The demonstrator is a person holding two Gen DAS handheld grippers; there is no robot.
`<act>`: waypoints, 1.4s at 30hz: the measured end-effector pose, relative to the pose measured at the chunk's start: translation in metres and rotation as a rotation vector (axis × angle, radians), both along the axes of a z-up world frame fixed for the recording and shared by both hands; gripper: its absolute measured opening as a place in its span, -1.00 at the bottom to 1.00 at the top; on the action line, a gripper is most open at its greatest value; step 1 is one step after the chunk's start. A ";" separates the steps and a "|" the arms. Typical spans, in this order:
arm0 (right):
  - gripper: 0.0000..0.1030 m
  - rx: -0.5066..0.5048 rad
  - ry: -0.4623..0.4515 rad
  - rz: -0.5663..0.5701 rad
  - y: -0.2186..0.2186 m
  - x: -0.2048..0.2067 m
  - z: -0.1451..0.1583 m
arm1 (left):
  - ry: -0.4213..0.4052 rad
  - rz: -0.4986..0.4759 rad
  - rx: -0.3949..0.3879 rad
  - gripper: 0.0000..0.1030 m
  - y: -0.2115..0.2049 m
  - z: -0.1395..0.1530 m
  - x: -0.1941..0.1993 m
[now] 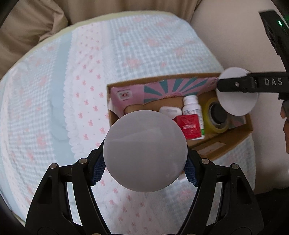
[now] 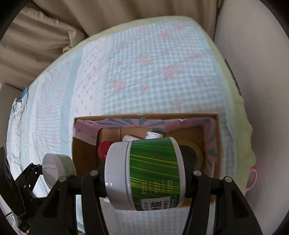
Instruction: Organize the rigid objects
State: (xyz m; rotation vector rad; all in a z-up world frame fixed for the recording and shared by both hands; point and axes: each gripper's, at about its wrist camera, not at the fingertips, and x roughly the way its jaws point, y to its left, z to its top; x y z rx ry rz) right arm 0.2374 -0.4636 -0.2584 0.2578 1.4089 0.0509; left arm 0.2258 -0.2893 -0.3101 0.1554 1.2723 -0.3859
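My left gripper [image 1: 145,171] is shut on a round white jar [image 1: 145,151], seen end-on above the quilt, just left of and in front of a cardboard box [image 1: 233,137]. My right gripper [image 2: 146,180] is shut on a white jar with a green label [image 2: 150,171], held sideways over the box [image 2: 81,155]. Each gripper shows in the other's view: the right gripper [image 1: 234,84] with its jar [image 1: 236,101] over the box's far right corner, the left gripper [image 2: 41,173] with its jar [image 2: 54,170] left of the box. The box holds a white bottle [image 1: 192,106], a red packet [image 1: 189,126], a tape roll [image 1: 215,115] and a small white case [image 1: 169,111].
The box sits near the right edge of a bed with a blue checked quilt [image 1: 135,50] printed with pink flowers. Pink and teal flaps [image 1: 162,90] line the box's far side. Beige curtains [image 2: 126,12] hang behind. A hand [image 1: 285,126] shows at the right edge.
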 end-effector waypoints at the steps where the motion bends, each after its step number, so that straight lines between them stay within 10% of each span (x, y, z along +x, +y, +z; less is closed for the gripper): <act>1: 0.03 0.006 0.008 0.006 0.002 0.004 -0.008 | 0.009 -0.006 0.006 0.34 -0.004 -0.007 0.003; 15: 0.04 0.066 0.093 0.085 0.025 0.040 -0.067 | 0.099 -0.053 0.043 0.37 -0.022 -0.044 0.021; 19: 0.83 0.068 0.084 0.066 0.024 0.047 -0.066 | 0.084 -0.052 0.034 1.00 -0.018 -0.036 0.021; 21: 0.99 0.014 0.070 0.065 0.024 0.049 -0.062 | 0.082 -0.039 0.013 0.99 -0.013 -0.031 0.021; 42: 0.99 -0.038 0.010 0.048 0.021 0.010 -0.032 | -0.008 -0.009 0.018 0.99 0.001 0.018 0.004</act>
